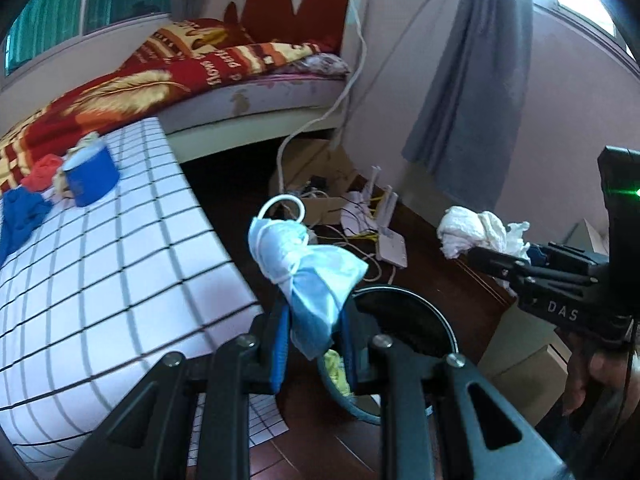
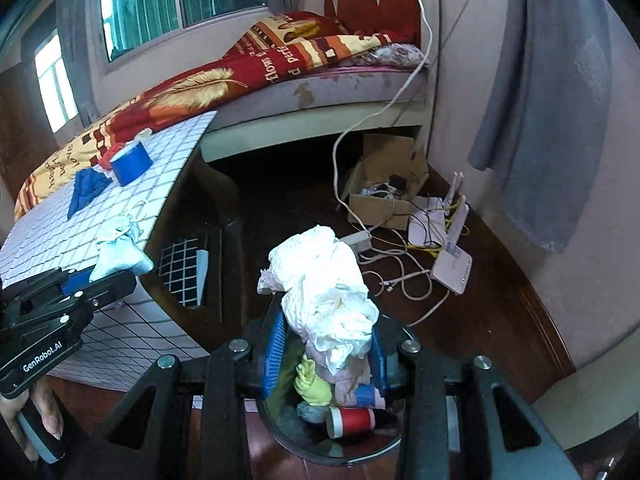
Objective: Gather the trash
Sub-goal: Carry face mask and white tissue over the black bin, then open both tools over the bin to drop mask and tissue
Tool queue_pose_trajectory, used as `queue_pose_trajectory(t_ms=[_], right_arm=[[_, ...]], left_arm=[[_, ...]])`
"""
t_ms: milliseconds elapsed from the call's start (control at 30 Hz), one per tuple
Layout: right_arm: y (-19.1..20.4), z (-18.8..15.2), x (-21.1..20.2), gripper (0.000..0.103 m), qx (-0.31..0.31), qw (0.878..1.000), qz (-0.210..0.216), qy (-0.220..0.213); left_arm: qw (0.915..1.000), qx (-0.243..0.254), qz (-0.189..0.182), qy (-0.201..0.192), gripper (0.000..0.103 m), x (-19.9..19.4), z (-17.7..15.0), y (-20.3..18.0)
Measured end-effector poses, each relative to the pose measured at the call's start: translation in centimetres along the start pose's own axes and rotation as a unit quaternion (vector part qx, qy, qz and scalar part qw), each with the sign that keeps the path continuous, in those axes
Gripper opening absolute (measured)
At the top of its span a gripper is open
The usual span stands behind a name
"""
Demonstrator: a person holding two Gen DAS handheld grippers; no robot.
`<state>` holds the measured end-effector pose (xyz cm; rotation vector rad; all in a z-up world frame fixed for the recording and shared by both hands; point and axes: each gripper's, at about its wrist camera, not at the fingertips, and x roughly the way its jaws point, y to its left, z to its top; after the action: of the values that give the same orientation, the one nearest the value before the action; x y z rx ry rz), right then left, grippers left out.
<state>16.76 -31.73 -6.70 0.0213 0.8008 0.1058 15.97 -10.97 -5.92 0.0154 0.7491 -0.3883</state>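
Only right wrist view shows bin contents.

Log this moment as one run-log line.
left gripper: shut on face mask | right gripper: shut on crumpled tissue | trash bin: below both | drop: not yet

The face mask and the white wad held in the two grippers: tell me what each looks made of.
Face mask: thin non-woven fabric, matte pale blue, pleated, with a white elastic ear loop. White wad: probably tissue or paper towel, matte, sharply crumpled with fine creases; a thin cloth cannot be ruled out.
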Motion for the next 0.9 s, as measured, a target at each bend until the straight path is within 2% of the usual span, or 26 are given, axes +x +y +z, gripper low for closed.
queue_pose_trajectory(t_ms=[467,667,900], right_arm=[[-4.7,-4.1,1.8,0.038,0.005,0.999,-0.016,0.038],[-5.8,-6.0,3.9,0.038,-0.003,0.998,-0.012,0.057],[-6.6,-7.8,7.1,0.038,-0.014,0.995,0.001,0.095]], left_arm=[[0.9969,0.038,-0.049,0.049,0.024,5.5,-1.9,-5.0],[0.9948,0.041,-0.068,0.063,0.024,7.5,-2.7,-5.9],[0.9902,0.043,-0.078,0.108,0.024,11.0,-4.2,-6.2]])
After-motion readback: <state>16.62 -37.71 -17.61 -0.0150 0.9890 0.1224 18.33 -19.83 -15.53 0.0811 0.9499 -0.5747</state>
